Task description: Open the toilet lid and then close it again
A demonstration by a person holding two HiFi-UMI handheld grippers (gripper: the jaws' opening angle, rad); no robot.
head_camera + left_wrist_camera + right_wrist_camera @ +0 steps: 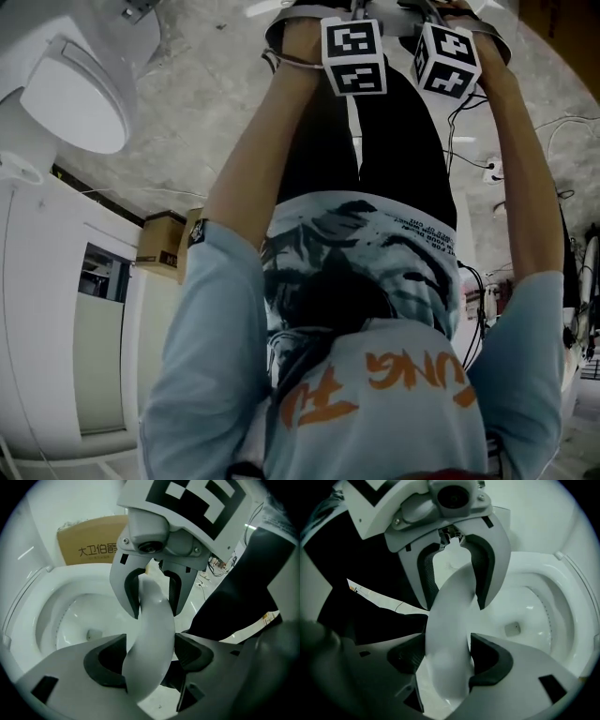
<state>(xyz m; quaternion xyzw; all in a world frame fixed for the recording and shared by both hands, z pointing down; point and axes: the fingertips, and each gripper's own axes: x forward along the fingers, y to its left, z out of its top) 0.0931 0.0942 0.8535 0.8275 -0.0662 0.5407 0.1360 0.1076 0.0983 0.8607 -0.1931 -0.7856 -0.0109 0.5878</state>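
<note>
The toilet bowl (70, 620) (534, 616) stands open under both grippers. A white curved lid edge (150, 620) (450, 620) rises between them, seen edge-on. My left gripper (150, 660) (457, 599) straddles this edge from one side. Its jaws are wide, and a dark gap shows beside one pad. My right gripper (447, 660) (157, 606) faces it and straddles the same edge, its pads close around it without a clear squeeze. In the head view only the two marker cubes show, left (354, 56) and right (447, 59); the jaws are hidden there.
A brown cardboard box (89, 548) (159, 244) sits behind the bowl. Another white toilet (75, 94) stands at the head view's upper left, beside white panels (56, 328). Cables (487, 169) lie on the stone floor. The person's black trousers (243, 597) are close by.
</note>
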